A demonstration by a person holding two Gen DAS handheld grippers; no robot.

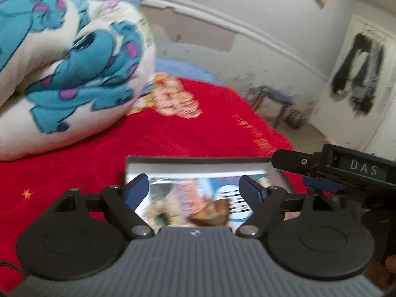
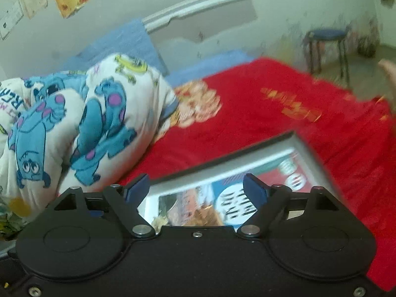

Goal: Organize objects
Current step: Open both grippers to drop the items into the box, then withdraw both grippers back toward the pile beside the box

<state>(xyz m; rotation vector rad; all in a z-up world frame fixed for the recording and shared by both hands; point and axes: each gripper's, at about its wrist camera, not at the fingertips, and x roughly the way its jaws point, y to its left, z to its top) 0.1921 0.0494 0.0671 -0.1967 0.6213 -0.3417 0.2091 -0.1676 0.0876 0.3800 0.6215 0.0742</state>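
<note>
Red blanket (image 1: 173, 133) covers the bed, with a rolled cartoon-print quilt (image 1: 69, 57) bunched at its far left, a scuffed white wall (image 1: 247, 12) behind and a stool (image 2: 326, 39) on the floor beyond. A framed picture (image 1: 198, 188) lies flat on the blanket, face up, straight ahead of both cameras and close under them. It seems the item now being sorted, probably laid flat because soft bedding gives it nothing to lean on.

Left gripper (image 1: 195, 188) hovers low over the near part of the frame, its fingers spread wide with the print showing between them; whether the blue pads (image 1: 136, 188) touch the glass cannot be told. Right gripper (image 2: 195, 189) sits in much the same pose, also spread and holding nothing, and in its view the frame runs at a slant. From the left view the right tool reaches in from the right, its tip near the frame's far right corner.

Both tools point forward and slightly down, side by side. My guess is that they are set to take the frame by its edges, since a broad flat thing carries more steadily from two sides
</note>
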